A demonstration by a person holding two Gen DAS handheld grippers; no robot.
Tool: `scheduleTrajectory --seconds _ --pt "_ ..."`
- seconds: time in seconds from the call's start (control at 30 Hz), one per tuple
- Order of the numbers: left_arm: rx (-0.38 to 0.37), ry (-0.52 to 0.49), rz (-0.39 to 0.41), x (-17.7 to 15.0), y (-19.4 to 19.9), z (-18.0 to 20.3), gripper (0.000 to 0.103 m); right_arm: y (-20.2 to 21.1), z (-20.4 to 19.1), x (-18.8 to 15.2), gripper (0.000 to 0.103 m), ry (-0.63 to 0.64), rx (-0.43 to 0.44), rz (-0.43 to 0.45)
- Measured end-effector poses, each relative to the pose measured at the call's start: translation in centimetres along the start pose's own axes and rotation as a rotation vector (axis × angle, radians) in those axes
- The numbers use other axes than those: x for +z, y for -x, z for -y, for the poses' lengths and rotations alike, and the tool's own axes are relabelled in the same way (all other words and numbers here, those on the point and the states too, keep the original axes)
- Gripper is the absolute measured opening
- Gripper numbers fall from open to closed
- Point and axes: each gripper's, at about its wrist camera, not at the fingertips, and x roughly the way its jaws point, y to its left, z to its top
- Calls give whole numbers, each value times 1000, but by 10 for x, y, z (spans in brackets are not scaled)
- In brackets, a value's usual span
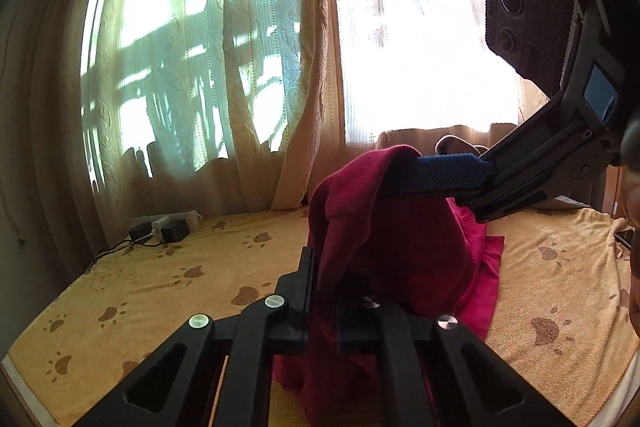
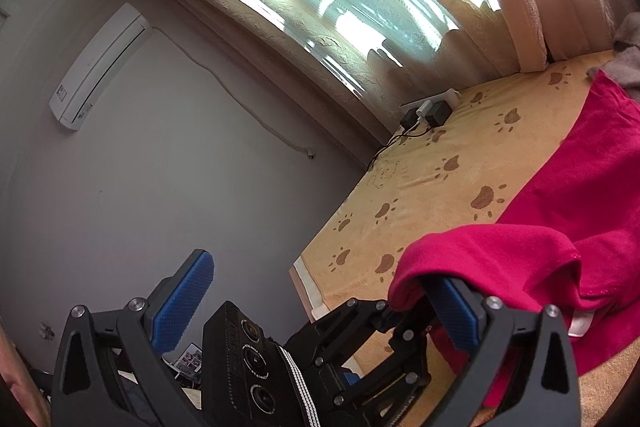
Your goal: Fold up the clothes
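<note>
**Left wrist view, read left to right.** At far left a pale curtain (image 1: 180, 67) hangs before a bright window. Below it a power strip (image 1: 164, 225) with plugged-in chargers sits on the yellow paw-print bed cover (image 1: 160, 287).

At lower centre the left claw (image 1: 328, 291) is closed, with a fold of the red garment (image 1: 400, 235) pinched between its fingers. The garment rises from this pinch into a raised hump, and its lower part lies flat on the bed cover at centre right.

From the upper right the right claw (image 2: 316, 267) reaches in. The right wrist view shows its fingers spread wide and gripping nothing. One blue pad stands bare at lower left, and the other, at lower right, is tucked under the cloth, which drapes over it.

**Reading.** The garment is partly lifted, so a fold appears to be under way. How many folds it already carries cannot be told. The spread right claw fits either the instant before pinching the draped edge or the instant after letting it go.

**Technique.** A clean fold probably depends on:
- keeping the lifted edge level and lightly taut;
- leaving the flat part undisturbed on the bed as an anchor;
- preventing the cloth from slipping off the bare pad and bunching.
</note>
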Motion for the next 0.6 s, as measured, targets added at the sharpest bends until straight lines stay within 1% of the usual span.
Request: scheduleTrajectory --seconds 0.2,0.3,0.37,0.47,0.6 --pt "25 16 21 -3 4 -14 9 -8 1 -1 103 3 10 -3" --pt "42 8 23 -6 5 -17 9 -12 1 -1 103 2 14 -3" --pt "41 9 13 -7 4 -19 10 -13 2 -1 103 2 14 1" --pt "34 37 -8 -7 3 -23 10 -14 6 -1 103 -5 10 10" --pt "13 62 -20 -7 2 -28 10 -13 12 -1 103 -24 4 27"
